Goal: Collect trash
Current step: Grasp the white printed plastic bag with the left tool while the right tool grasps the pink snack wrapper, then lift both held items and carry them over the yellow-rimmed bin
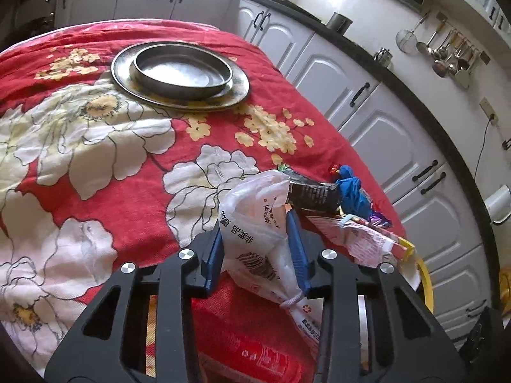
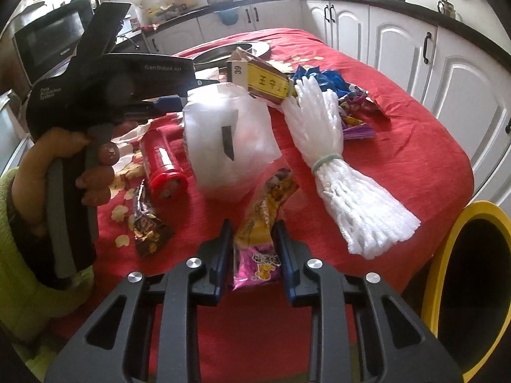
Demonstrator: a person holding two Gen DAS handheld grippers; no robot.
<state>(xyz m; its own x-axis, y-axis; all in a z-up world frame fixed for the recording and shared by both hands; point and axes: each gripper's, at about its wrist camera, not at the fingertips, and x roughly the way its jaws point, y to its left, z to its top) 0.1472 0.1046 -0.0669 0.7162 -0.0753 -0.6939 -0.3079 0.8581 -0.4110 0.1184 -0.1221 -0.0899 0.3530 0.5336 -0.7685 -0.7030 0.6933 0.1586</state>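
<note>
My left gripper (image 1: 257, 220) is shut on a white printed plastic bag (image 1: 255, 223) and holds it above the red flowered tablecloth; the bag also shows in the right wrist view (image 2: 230, 146), with the left gripper body (image 2: 95, 95) behind it. My right gripper (image 2: 252, 233) is shut on a yellow and pink snack wrapper (image 2: 258, 239). On the table lie a red can (image 2: 163, 162), a brown wrapper (image 2: 147, 226), a white foam net (image 2: 335, 172), a yellow-labelled dark packet (image 2: 262, 83), blue plastic (image 2: 325, 79) and purple wrappers (image 2: 354, 121).
A yellow-rimmed bin (image 2: 447, 223) stands at the table's right edge; its rim also shows in the left wrist view (image 1: 426, 277). A steel bowl on a steel plate (image 1: 179, 73) sits at the far side. White kitchen cabinets (image 1: 383, 121) run along the right.
</note>
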